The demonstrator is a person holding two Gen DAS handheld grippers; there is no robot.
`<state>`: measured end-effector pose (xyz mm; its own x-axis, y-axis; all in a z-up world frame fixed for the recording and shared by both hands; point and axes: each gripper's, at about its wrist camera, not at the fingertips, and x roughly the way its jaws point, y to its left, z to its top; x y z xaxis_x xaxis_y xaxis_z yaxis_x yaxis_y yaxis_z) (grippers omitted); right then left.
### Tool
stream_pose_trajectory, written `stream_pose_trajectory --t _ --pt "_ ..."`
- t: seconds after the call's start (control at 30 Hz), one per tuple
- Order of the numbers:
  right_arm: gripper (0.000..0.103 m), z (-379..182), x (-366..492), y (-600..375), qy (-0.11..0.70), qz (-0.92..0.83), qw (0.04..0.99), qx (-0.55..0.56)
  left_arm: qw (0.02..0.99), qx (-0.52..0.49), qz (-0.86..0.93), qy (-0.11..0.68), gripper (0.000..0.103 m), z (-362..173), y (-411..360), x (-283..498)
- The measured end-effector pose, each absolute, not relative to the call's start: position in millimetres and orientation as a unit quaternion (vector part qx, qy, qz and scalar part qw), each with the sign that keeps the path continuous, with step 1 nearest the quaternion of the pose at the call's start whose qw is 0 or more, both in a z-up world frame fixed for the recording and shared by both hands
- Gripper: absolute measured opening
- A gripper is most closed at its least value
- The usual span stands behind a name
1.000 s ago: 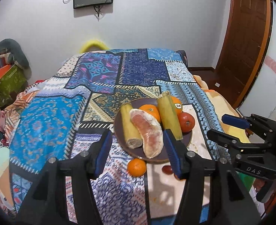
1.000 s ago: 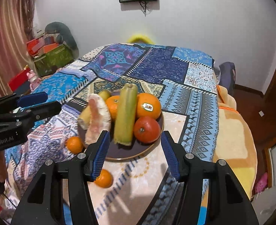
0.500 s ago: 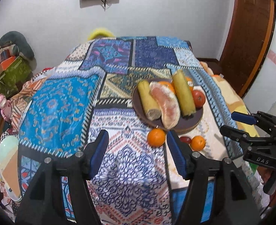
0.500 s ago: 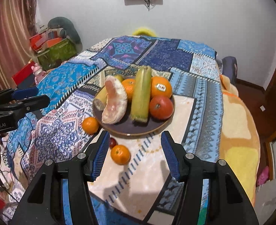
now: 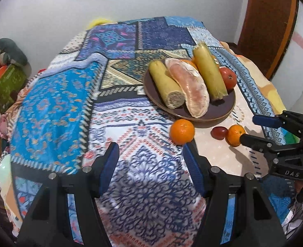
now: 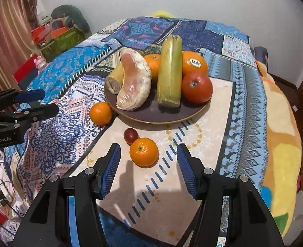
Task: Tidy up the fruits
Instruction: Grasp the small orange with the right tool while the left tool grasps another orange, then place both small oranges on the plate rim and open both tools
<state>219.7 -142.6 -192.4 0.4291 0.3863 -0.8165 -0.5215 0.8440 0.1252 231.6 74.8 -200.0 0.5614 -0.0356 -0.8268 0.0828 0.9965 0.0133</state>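
Three loose fruits: beside plate (image 6: pixel 201 108), on cloth
left gripper (image 5: pixel 151 160): jaws apart, empty; we hover it short of left mandarin (image 5: pixel 182 131)
grape (image 6: pixel 130 135): touching right mandarin (image 6: pixel 144 151)
right gripper (image 6: pixel 148 171): jaws apart; we straddle that mandarin, close gently, avoid nudging grape

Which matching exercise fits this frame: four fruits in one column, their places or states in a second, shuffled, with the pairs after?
Things:
1. pomelo wedge
2. stickered orange
3. small dark red fruit
4. right tongs

Places or states:
A. off the plate, on the cloth, touching a mandarin
B. open, empty, just short of that mandarin
C. peeled, lying on the plate between two green stalks
D. at the plate's far side, behind the tomato

Pairs: 1-C, 2-D, 3-A, 4-B
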Motion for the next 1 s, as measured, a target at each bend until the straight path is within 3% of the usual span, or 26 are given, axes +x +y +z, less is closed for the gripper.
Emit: stream_pose_trajectory --t 0.17,0.43,0.63,1.0 --pt "0.053 -200 223 -141 0.472 0.275 0.835 -0.07 0.877 0.01 -0.048 0.479 0.064 -219 62 250" --pt "0.039 -208 227 -138 0.478 0.29 0.826 -0.066 0.866 -0.017 -0.073 0.494 0.063 -237 50 272" --pt "0.032 -209 228 -137 0.48 0.303 0.822 -0.058 0.859 -0.029 -0.081 0.504 0.038 -246 46 280" --pt "0.032 -198 229 -141 0.465 0.298 0.832 -0.05 0.875 -0.032 -0.078 0.477 0.037 -225 48 269"
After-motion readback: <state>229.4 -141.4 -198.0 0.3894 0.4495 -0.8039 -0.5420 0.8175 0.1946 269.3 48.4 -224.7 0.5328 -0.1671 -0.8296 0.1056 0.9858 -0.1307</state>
